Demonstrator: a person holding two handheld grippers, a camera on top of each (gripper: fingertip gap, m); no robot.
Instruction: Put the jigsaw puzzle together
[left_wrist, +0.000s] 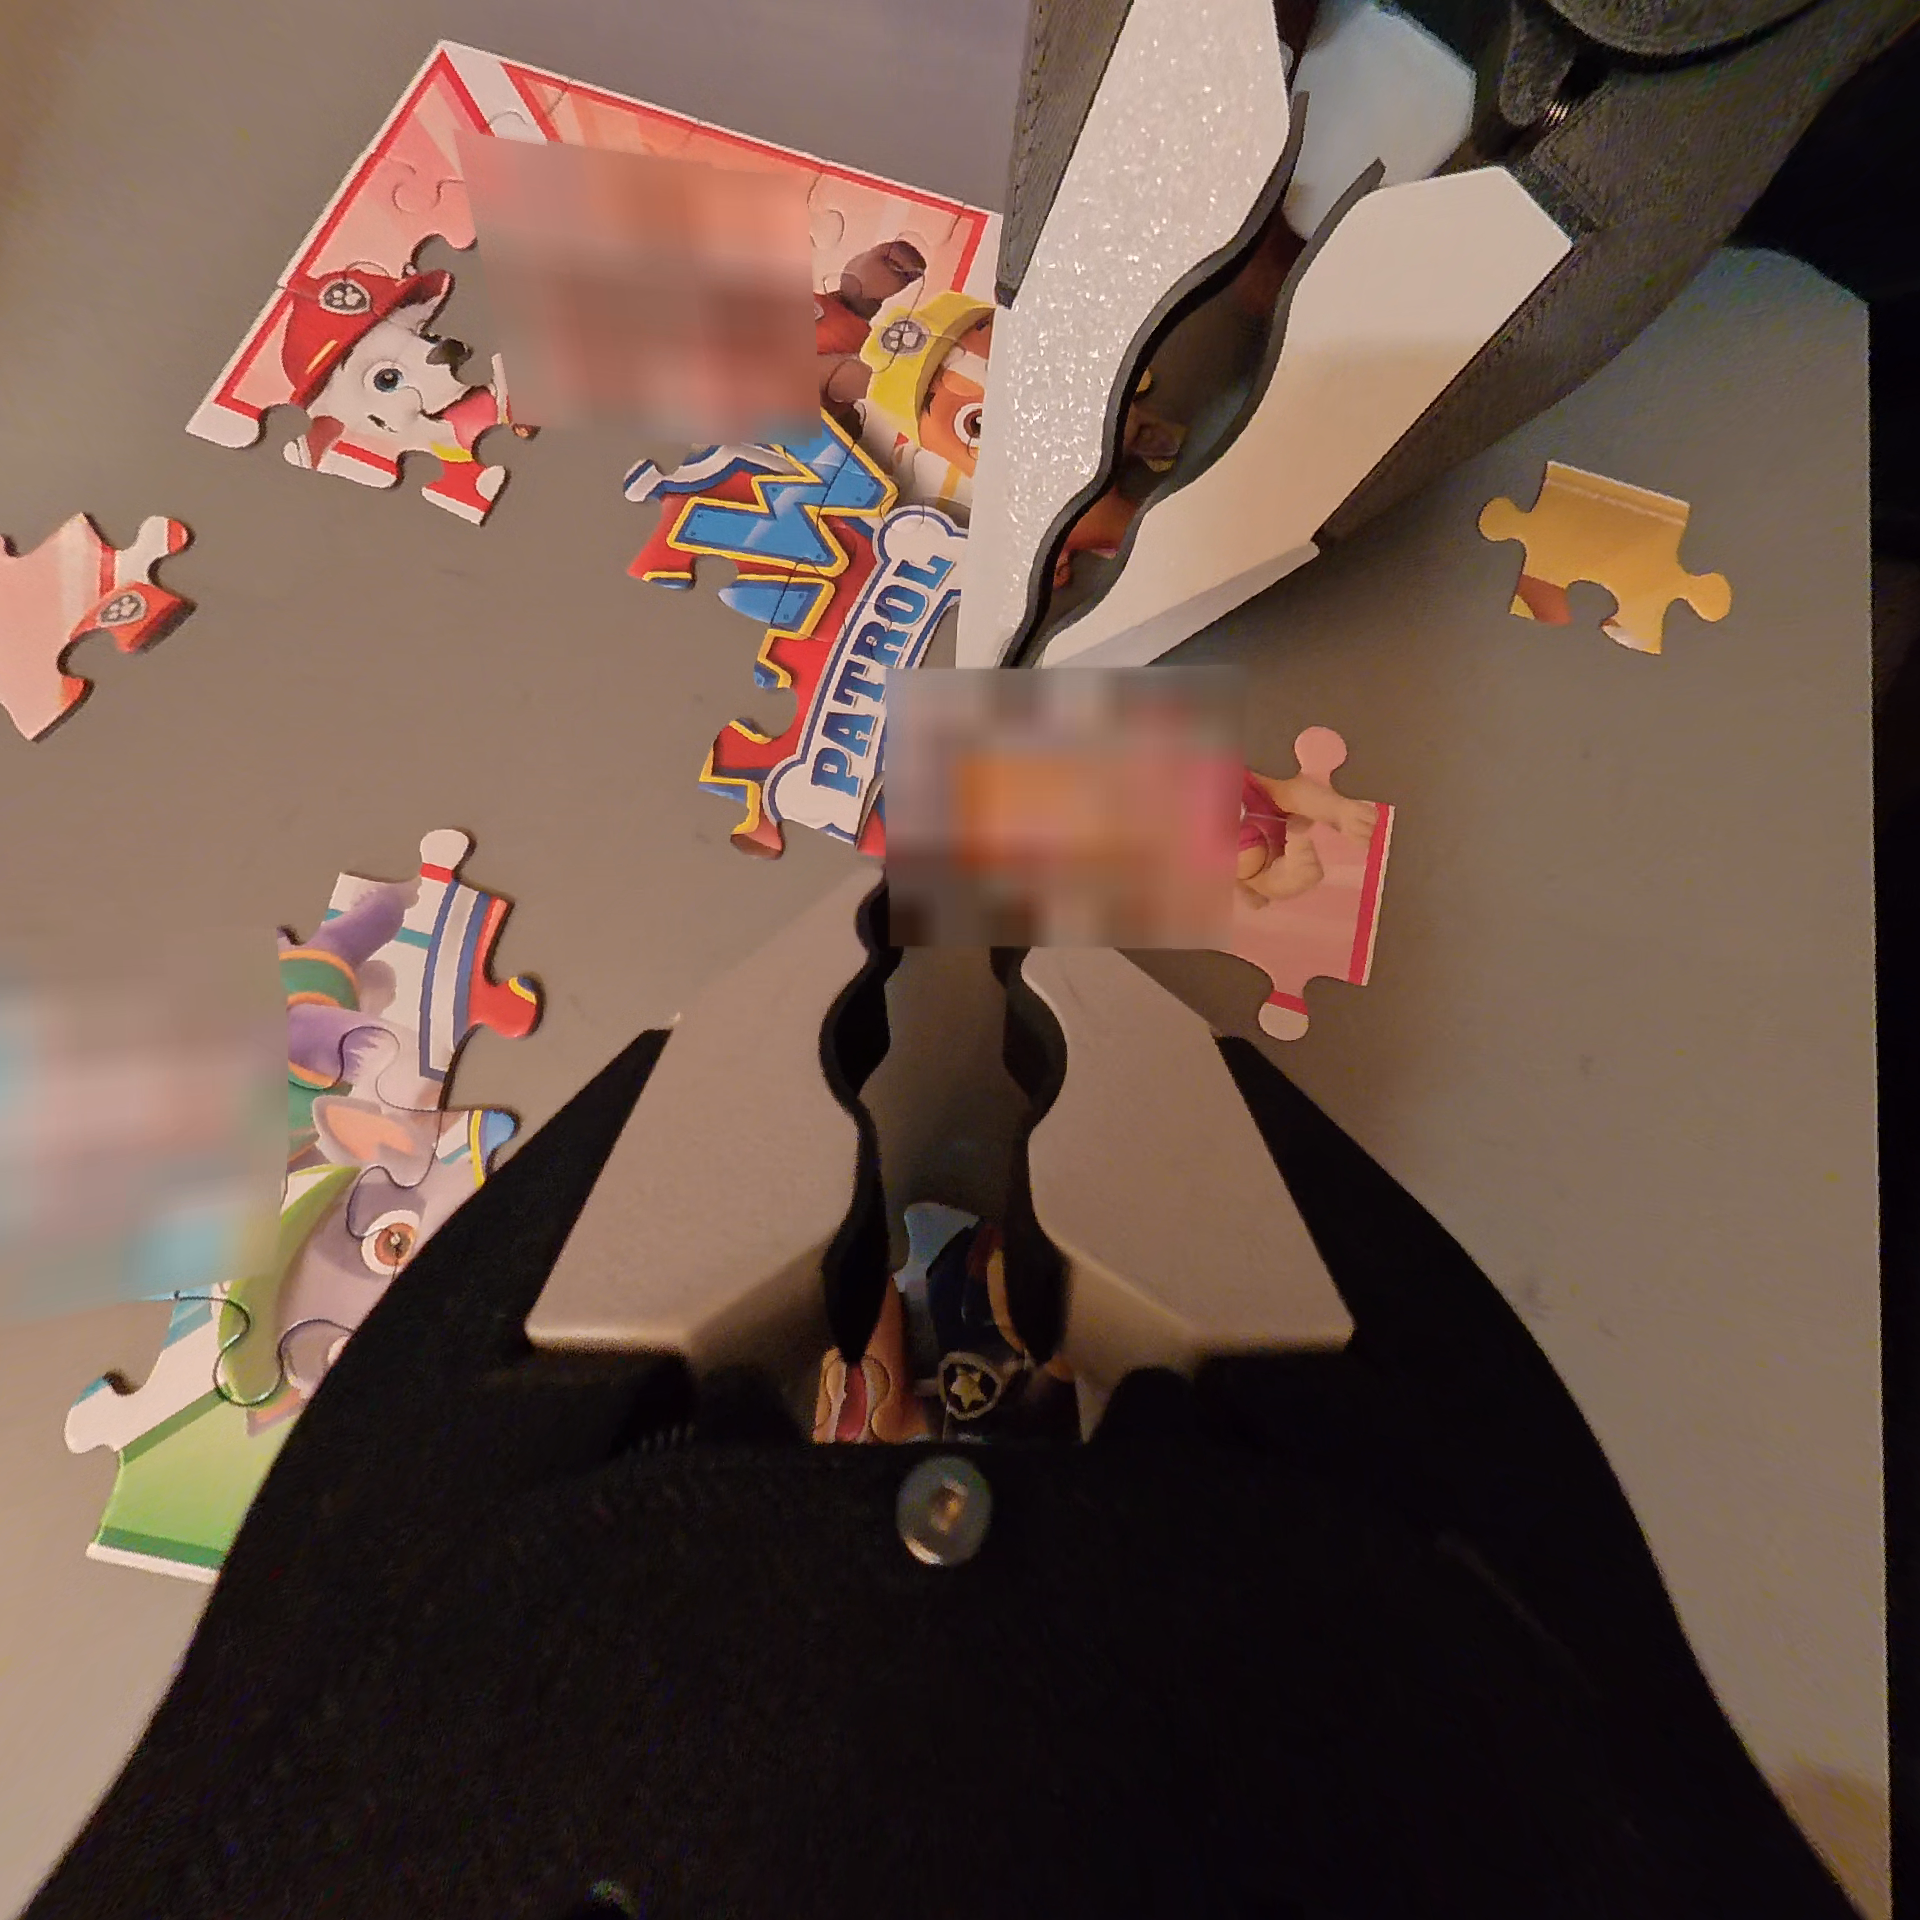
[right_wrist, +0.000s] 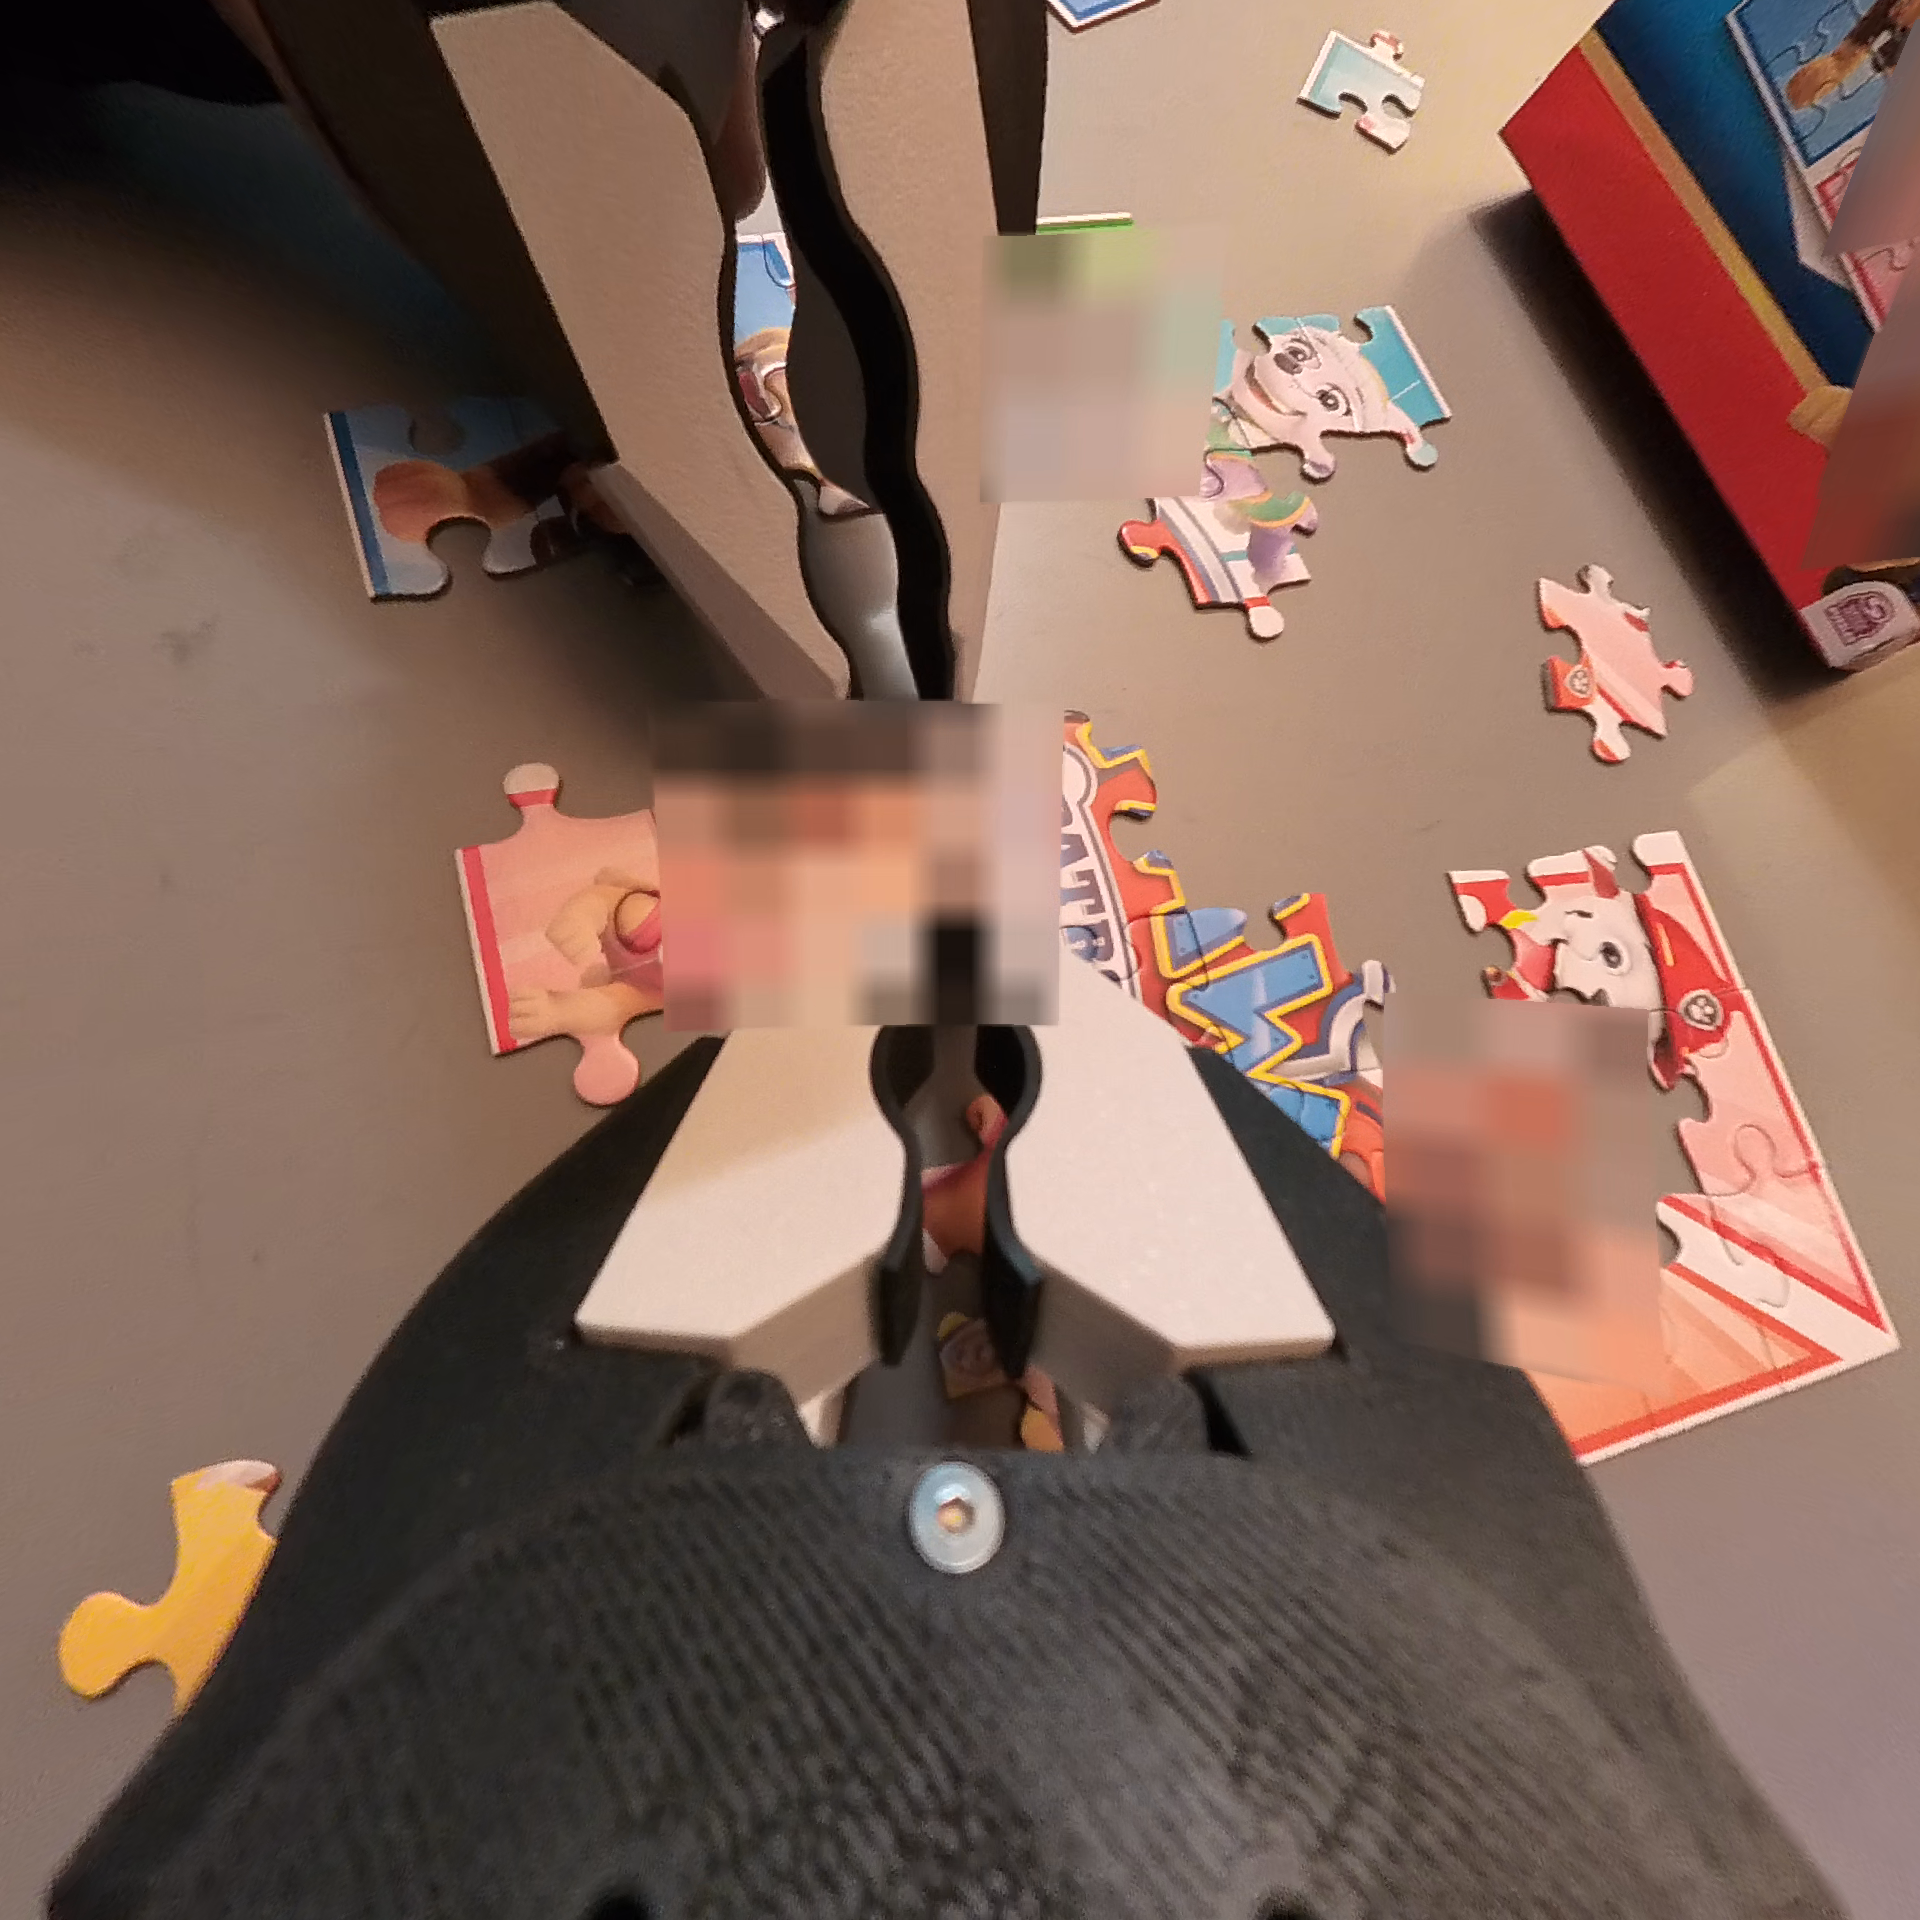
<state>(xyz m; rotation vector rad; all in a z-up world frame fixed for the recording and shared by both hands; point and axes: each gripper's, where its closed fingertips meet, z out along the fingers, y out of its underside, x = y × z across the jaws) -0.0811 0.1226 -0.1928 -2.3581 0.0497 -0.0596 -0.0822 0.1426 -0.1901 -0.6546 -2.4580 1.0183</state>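
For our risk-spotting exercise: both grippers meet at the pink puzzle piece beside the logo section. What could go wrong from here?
1. The left gripper and right gripper crowd tip to tip over the pink piece; they may collide.
2. A nudge could disturb the joined logo section.

Left gripper (left_wrist: 951, 935) fingertips reach a blurred patch over a pink puzzle piece (left_wrist: 1314, 873); right gripper (left_wrist: 1023, 649) opposite; yellow piece (left_wrist: 1605, 556) far right.
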